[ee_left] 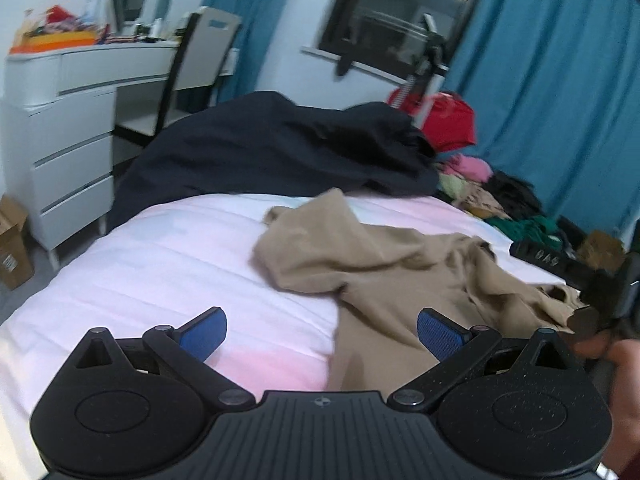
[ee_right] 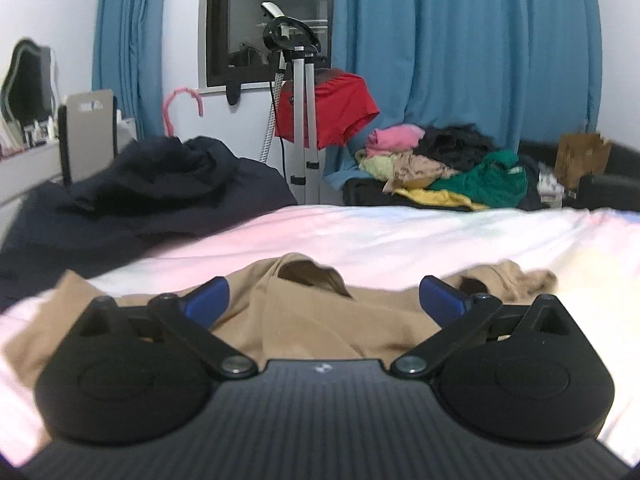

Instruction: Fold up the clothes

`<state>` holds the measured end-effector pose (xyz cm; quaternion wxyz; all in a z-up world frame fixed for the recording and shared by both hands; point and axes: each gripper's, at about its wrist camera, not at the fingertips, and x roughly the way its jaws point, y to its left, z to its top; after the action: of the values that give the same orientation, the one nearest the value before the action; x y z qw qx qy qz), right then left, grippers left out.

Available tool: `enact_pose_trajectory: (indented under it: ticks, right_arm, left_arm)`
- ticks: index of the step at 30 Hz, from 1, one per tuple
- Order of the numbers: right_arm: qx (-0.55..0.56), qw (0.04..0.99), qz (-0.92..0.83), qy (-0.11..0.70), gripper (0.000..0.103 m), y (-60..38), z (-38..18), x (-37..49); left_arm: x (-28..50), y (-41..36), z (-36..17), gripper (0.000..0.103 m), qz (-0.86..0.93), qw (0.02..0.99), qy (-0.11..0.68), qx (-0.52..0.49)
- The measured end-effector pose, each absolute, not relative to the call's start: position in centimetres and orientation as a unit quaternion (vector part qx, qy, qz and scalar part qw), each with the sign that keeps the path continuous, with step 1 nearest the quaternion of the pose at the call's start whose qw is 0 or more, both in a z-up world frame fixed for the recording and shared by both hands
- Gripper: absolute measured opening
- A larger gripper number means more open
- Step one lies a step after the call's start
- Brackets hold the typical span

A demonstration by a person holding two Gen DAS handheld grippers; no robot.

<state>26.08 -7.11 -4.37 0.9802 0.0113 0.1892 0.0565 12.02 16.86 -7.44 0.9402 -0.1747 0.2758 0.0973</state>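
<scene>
A tan garment (ee_left: 384, 264) lies crumpled on the pale pink bed sheet (ee_left: 172, 264), right of centre in the left wrist view. My left gripper (ee_left: 322, 332) is open and empty, hovering low over the garment's near left edge. The right gripper shows at the right edge of that view (ee_left: 576, 264). In the right wrist view the tan garment (ee_right: 320, 320) lies just below and ahead of my right gripper (ee_right: 324, 300), which is open and empty. An opening of the garment (ee_right: 312, 278) gapes ahead of the fingers.
A dark navy cloth (ee_left: 272, 148) is heaped at the far end of the bed (ee_right: 400, 236). Beyond stand a white dresser (ee_left: 60, 140), a chair (ee_left: 200, 64), a tripod (ee_right: 302, 120) with red shorts (ee_right: 332, 112), a pile of coloured clothes (ee_right: 448, 164) and blue curtains (ee_right: 460, 40).
</scene>
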Motion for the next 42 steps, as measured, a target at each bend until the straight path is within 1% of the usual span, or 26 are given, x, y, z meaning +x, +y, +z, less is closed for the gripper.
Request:
enact_pose_trajectory:
  ticks: [7, 11, 17, 19, 22, 23, 26, 30, 32, 36, 40, 42]
  right_arm:
    - [0.085, 0.975, 0.061, 0.197, 0.103, -12.9, -1.1, 17.3]
    - [0.122, 0.972, 0.052, 0.193, 0.103, -18.2, -0.2, 9.1]
    - [0.157, 0.969, 0.012, 0.19, 0.103, -24.0, -1.1, -1.7]
    - [0.172, 0.967, 0.004, 0.189, 0.103, -25.1, -1.6, -3.8]
    - [0.175, 0.969, 0.0, 0.174, 0.103, -26.3, -1.2, -5.5]
    - [0.174, 0.971, -0.003, 0.166, 0.103, -26.8, -0.8, -6.0]
    - [0.172, 0.977, -0.023, 0.126, 0.103, -28.8, 0.2, -7.8]
    - [0.152, 0.983, -0.068, 0.08, 0.103, -31.2, 0.7, -10.1]
    - [0.139, 0.984, -0.085, 0.07, 0.103, -32.1, 0.7, -10.5]
    - [0.179, 0.978, -0.083, 0.062, 0.103, -34.4, 0.3, -10.8]
    - [0.2, 0.974, -0.087, 0.058, 0.103, -36.0, -0.2, -10.7]
    - [0.204, 0.972, -0.104, 0.056, 0.103, -36.7, -0.5, -10.9]
  left_arm:
    - [11.1, 15.5, -7.2, 0.102, 0.082, 0.945, 0.28, -0.15]
    - [9.4, 14.7, -6.6, 0.102, 0.075, 0.947, 0.281, -0.14]
    - [5.7, 11.0, -5.7, 0.102, 0.05, 0.95, 0.292, -0.098]
    - [4.5, 9.2, -5.3, 0.102, 0.026, 0.952, 0.295, -0.074]
    - [3.3, 6.6, -5.2, 0.102, -0.004, 0.952, 0.303, -0.039]
    - [2.9, 5.8, -5.2, 0.1, -0.009, 0.952, 0.306, -0.028]
    - [2.2, 2.9, -5.7, 0.099, -0.004, 0.951, 0.307, 0.035]
    - [1.8, -0.7, -6.5, 0.096, -0.032, 0.942, 0.329, 0.065]
    - [1.4, -3.1, -6.8, 0.094, -0.049, 0.937, 0.334, 0.091]
    - [0.2, -8.7, -7.0, 0.089, -0.098, 0.928, 0.342, 0.11]
    - [-1.0, -14.7, -7.1, 0.088, -0.165, 0.909, 0.368, 0.108]
    - [-1.0, -17.4, -7.2, 0.086, -0.192, 0.896, 0.383, 0.115]
